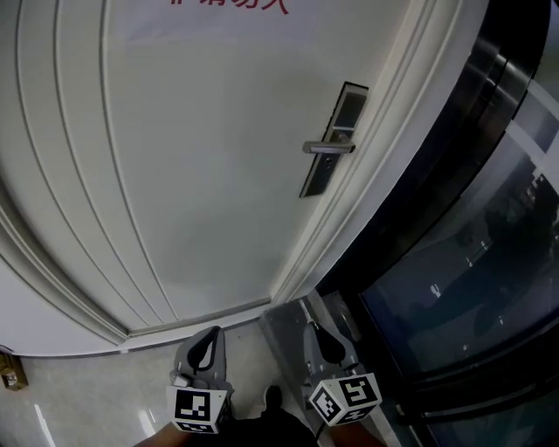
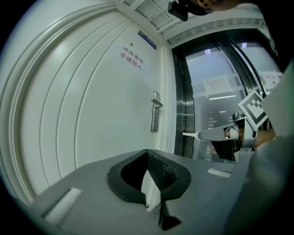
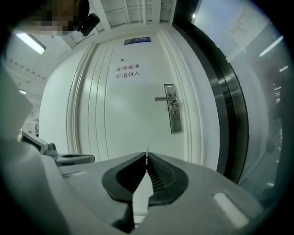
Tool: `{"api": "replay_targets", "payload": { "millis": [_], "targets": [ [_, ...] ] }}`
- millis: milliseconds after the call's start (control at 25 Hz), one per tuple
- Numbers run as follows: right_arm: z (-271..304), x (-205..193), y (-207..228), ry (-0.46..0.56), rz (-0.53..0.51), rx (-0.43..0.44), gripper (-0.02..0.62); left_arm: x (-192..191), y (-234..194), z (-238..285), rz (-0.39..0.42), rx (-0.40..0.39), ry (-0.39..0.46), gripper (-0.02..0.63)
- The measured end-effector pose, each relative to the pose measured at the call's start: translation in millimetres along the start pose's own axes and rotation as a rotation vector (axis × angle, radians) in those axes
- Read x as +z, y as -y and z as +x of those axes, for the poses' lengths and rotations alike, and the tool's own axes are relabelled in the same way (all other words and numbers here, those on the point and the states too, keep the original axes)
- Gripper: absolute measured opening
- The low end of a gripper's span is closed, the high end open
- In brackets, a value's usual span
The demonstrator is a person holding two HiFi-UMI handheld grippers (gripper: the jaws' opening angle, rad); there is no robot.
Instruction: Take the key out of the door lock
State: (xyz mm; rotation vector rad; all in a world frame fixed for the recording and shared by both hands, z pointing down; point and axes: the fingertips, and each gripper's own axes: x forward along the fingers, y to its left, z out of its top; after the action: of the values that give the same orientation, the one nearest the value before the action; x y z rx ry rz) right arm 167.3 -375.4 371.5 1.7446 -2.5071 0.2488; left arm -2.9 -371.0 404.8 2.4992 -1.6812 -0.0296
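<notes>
A white door [image 1: 201, 166] fills the head view, with a silver lock plate [image 1: 333, 140] and lever handle [image 1: 327, 147] near its right edge. Below the lever in the right gripper view, the keyhole area [image 3: 174, 110] shows a small dark spot; I cannot make out a key there. Both grippers are held low at the bottom of the head view, far from the lock. The left gripper [image 1: 208, 346] is shut with nothing in it, and its jaw tips meet [image 2: 147, 151]. The right gripper [image 1: 322, 337] is also shut and empty, with its tips touching [image 3: 147, 155].
A moulded white door frame [image 1: 384, 175] runs beside the lock. A dark-framed glass wall [image 1: 463, 262] stands to the right. Red print [image 1: 231, 4] crosses the door's top. A pale tiled floor [image 1: 87, 397] lies below, with a small brown object [image 1: 10, 371] at the far left.
</notes>
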Motion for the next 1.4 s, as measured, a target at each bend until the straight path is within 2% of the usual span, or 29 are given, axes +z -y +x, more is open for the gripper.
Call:
{"api": "replay_targets", "payload": {
  "millis": [240, 400, 600, 920, 1200, 1400],
  "targets": [
    [-40, -21, -11, -0.024, -0.062, 0.011, 0.0, -11, 18, -29, -0.011, 0.017, -0.002, 0.017],
    [-69, -25, -18, -0.017, -0.112, 0.064, 0.0, -5, 42, -51, -0.014, 0.051, 0.018, 0.018],
    [-120, -35, -5, 0.004, -0.144, 0.119, 0.0, -20, 87, -90, 0.0, 0.131, 0.019, 0.018],
    [-202, -64, 14, -0.002, -0.175, 0.216, 0.0, -47, 150, -172, 0.016, 0.305, -0.013, 0.018],
    [-239, -69, -1, 0.014, -0.176, 0.283, 0.001, -61, 169, -220, 0.044, 0.361, -0.026, 0.018],
    [-265, -83, -30, -0.008, -0.195, 0.324, 0.002, -81, 172, -269, 0.017, 0.39, -0.051, 0.018]
  ]
}}
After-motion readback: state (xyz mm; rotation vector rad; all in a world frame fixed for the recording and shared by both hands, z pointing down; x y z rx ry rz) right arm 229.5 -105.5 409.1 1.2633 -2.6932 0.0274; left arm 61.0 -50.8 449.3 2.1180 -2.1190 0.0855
